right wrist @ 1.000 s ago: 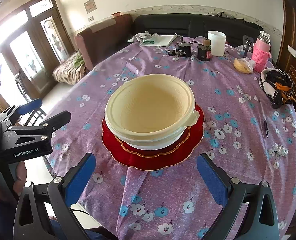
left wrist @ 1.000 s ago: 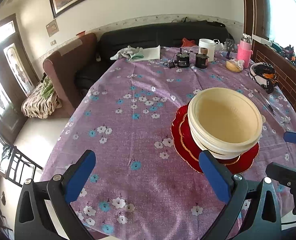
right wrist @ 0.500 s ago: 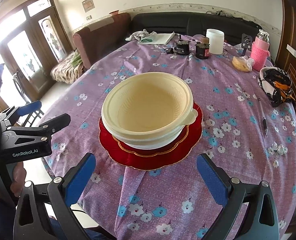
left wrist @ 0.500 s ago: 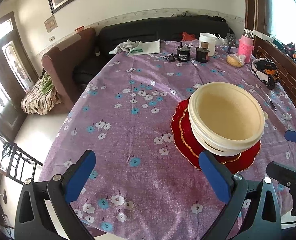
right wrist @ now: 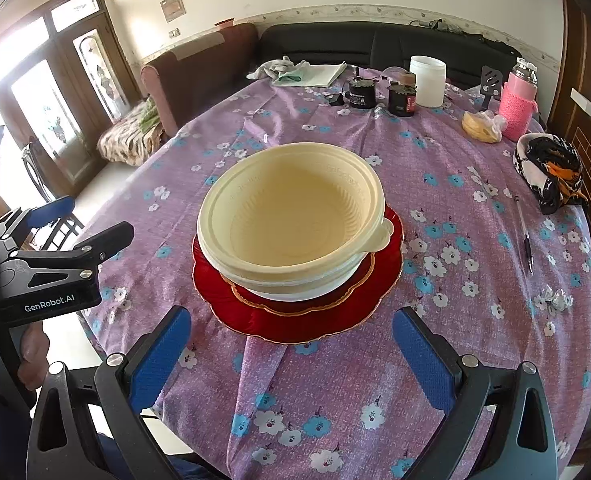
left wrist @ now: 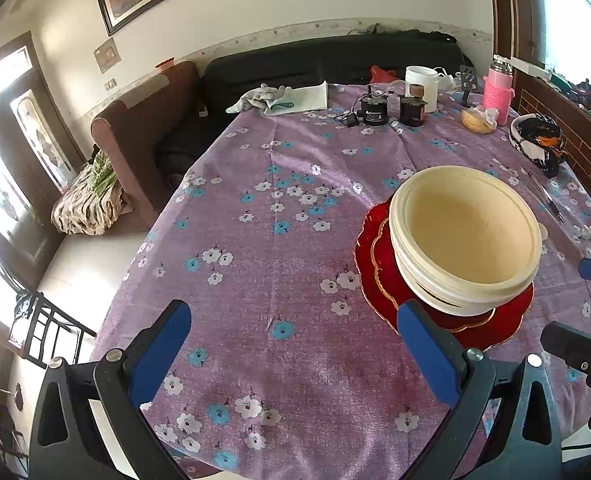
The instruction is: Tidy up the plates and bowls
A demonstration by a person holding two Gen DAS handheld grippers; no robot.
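A round desk (right wrist: 475, 320) draped in purple floral cloth carries a cream bowl stack (right wrist: 291, 216) on red plates (right wrist: 295, 316) near its near edge. Jars (right wrist: 427, 76), a pink bottle (right wrist: 517, 108) and a pen (right wrist: 526, 240) line the far and right edges; a black sofa (right wrist: 335, 46) stands behind. Both the left hand-held gripper (left wrist: 291, 352) and right hand-held gripper (right wrist: 291, 356) gape wide, holding nothing.

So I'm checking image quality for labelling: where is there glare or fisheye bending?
Left wrist view: window at top right blown out white, table edge bowed. Right wrist view: glass doors at left overexposed, cream bowl sharp and evenly lit, corners vignetted black.
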